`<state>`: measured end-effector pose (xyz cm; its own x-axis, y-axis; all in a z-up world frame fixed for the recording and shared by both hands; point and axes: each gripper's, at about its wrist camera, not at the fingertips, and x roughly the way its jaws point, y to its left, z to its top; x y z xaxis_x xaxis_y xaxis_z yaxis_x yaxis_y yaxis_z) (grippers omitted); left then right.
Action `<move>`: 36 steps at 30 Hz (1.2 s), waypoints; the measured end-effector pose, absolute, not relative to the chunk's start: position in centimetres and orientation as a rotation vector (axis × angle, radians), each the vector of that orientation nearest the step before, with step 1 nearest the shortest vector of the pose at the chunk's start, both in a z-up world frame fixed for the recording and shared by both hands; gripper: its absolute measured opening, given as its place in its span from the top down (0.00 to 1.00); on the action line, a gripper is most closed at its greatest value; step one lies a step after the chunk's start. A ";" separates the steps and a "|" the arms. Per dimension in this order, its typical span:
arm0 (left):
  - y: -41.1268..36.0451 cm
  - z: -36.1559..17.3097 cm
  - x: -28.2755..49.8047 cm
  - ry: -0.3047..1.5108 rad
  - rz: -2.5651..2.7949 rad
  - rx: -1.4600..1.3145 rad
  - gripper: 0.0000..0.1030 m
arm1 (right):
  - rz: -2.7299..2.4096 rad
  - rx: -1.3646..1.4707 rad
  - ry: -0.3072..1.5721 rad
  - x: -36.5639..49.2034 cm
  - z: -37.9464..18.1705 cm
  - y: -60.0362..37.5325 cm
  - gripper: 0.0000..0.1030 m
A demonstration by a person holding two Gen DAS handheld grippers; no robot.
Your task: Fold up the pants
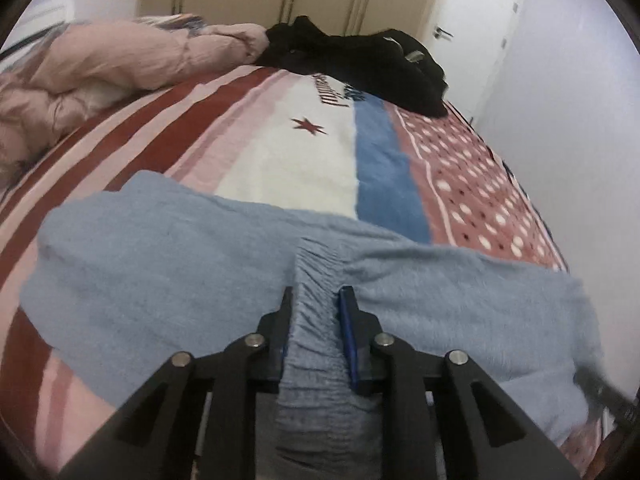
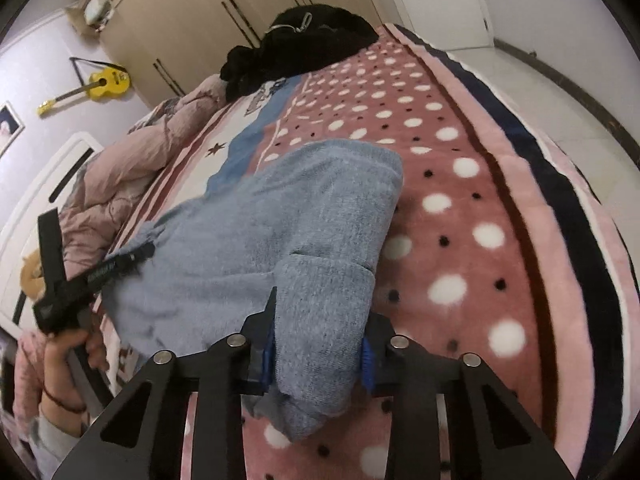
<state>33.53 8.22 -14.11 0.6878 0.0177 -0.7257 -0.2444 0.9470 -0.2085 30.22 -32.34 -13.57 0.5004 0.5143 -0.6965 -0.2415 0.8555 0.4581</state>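
Gripping the gathered elastic waistband, my left tool [image 1: 316, 300] is clamped on the fuzzy light-blue pants [image 1: 160, 264]. My right tool [image 2: 320, 320] pinches a folded leg end. They lie spread across the bed's striped and dotted fleece blanket [image 2: 460, 208], near its front edge.

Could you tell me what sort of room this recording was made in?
Most likely a bedroom: the pants lie on a bed with a bunched duvet, and a wardrobe stands behind.
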 end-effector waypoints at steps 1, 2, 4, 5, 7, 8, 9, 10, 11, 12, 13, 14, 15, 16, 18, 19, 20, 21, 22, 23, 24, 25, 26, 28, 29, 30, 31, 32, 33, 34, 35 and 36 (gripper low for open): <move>8.3 -14.2 33.7 0.809 0.143 -0.296 0.83 | 0.466 0.333 0.947 30.0 -13.6 -32.5 0.76; 8.0 -14.3 33.7 0.811 0.141 -0.279 0.83 | 0.465 0.334 0.945 29.8 -13.5 -32.6 0.76; 7.2 -14.4 33.3 0.807 0.112 -0.240 0.81 | 0.461 0.317 0.932 29.3 -13.2 -32.8 0.77; 6.9 -14.5 33.2 0.820 0.078 -0.222 0.79 | 0.456 0.323 0.933 29.1 -13.1 -33.3 0.77; 6.6 -14.5 32.8 0.824 0.045 -0.209 0.69 | 0.456 0.353 0.948 28.6 -13.1 -34.6 0.77; 6.5 -14.4 32.5 0.826 0.040 -0.206 0.62 | 0.449 0.360 0.949 28.3 -13.1 -35.1 0.77; 6.4 -14.2 32.2 0.823 0.025 -0.203 0.58 | 0.438 0.358 0.950 27.8 -13.0 -35.7 0.77; 6.2 -14.0 31.7 0.818 -0.002 -0.203 0.53 | 0.430 0.348 0.949 27.2 -12.9 -36.3 0.77; 6.0 -13.8 31.2 0.819 -0.020 -0.200 0.51 | 0.417 0.344 0.947 26.5 -12.7 -37.0 0.77; 5.6 -13.6 30.7 0.820 -0.028 -0.190 0.51 | 0.402 0.345 0.947 25.9 -12.5 -37.8 0.77; 5.3 -13.4 30.3 0.821 -0.033 -0.185 0.51 | 0.384 0.344 0.944 25.2 -12.3 -38.7 0.77; 4.8 -13.2 29.8 0.832 -0.081 -0.198 0.47 | 0.369 0.343 0.940 24.6 -12.0 -39.4 0.77; 4.5 -13.1 29.6 0.846 -0.124 -0.215 0.42 | 0.347 0.339 0.936 23.8 -11.7 -40.4 0.77; 4.1 -13.1 29.1 0.858 -0.172 -0.234 0.35 | 0.324 0.336 0.930 23.1 -11.3 -41.2 0.77; 3.1 -12.8 28.3 0.861 -0.201 -0.209 0.34 | 0.297 0.334 0.928 21.9 -10.9 -42.8 0.77; 2.7 -12.8 28.0 0.864 -0.191 -0.184 0.33 | 0.277 0.343 0.928 21.1 -10.6 -43.8 0.77; 2.5 -12.7 27.7 0.866 -0.169 -0.160 0.30 | 0.266 0.346 0.928 20.5 -10.5 -44.5 0.77; 2.5 -12.7 27.3 0.866 -0.135 -0.145 0.28 | 0.246 0.343 0.926 19.8 -10.4 -45.2 0.77; 2.8 -12.7 27.0 0.865 -0.102 -0.145 0.24 | 0.235 0.342 0.924 19.4 -10.4 -45.6 0.77; 3.3 -12.9 26.7 0.869 -0.079 -0.163 0.20 | 0.226 0.343 0.924 19.0 -10.5 -45.9 0.77; 3.9 -13.2 26.2 0.885 -0.067 -0.199 0.19 | 0.226 0.351 0.932 18.8 -10.7 -46.2 0.76; 4.6 -13.5 25.8 0.901 -0.067 -0.242 0.17 | 0.227 0.360 0.941 18.7 -11.0 -46.2 0.75; 5.1 -13.8 25.3 0.915 -0.075 -0.290 0.15 | 0.223 0.367 0.947 18.6 -11.3 -46.3 0.74; 6.2 -14.6 24.2 0.950 -0.102 -0.378 0.14 | 0.204 0.382 0.946 18.5 -11.6 -46.5 0.67; 6.4 -14.9 23.7 0.962 -0.105 -0.408 0.13 | 0.196 0.394 0.944 18.6 -11.7 -46.6 0.66; 6.5 -15.4 23.2 0.981 -0.106 -0.432 0.12 | 0.192 0.398 0.941 18.5 -11.7 -46.7 0.65; 6.6 -15.8 22.9 1.002 -0.116 -0.455 0.12 | 0.190 0.397 0.939 18.6 -11.7 -46.6 0.64; 6.7 -16.3 22.7 1.020 -0.128 -0.488 0.12 | 0.187 0.389 0.937 18.6 -11.6 -46.5 0.64; 6.8 -16.8 22.6 1.031 -0.131 -0.518 0.12 | 0.186 0.382 0.937 18.5 -11.5 -46.3 0.62; 6.8 -17.1 22.6 1.029 -0.132 -0.533 0.09 | 0.189 0.377 0.935 18.4 -11.4 -46.2 0.60; 6.9 -17.3 22.7 1.017 -0.141 -0.553 0.04 | 0.192 0.375 0.932 18.4 -11.2 -46.1 0.59; 7.2 -17.6 22.9 1.003 -0.147 -0.596 0.02 | 0.193 0.373 0.930 18.2 -11.1 -46.1 0.57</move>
<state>22.86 7.24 -17.59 0.5428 -0.3816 -0.7482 -0.1505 0.8322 -0.5336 18.24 -46.07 -11.05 0.5870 0.3202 -0.7436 -0.0028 0.9193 0.3937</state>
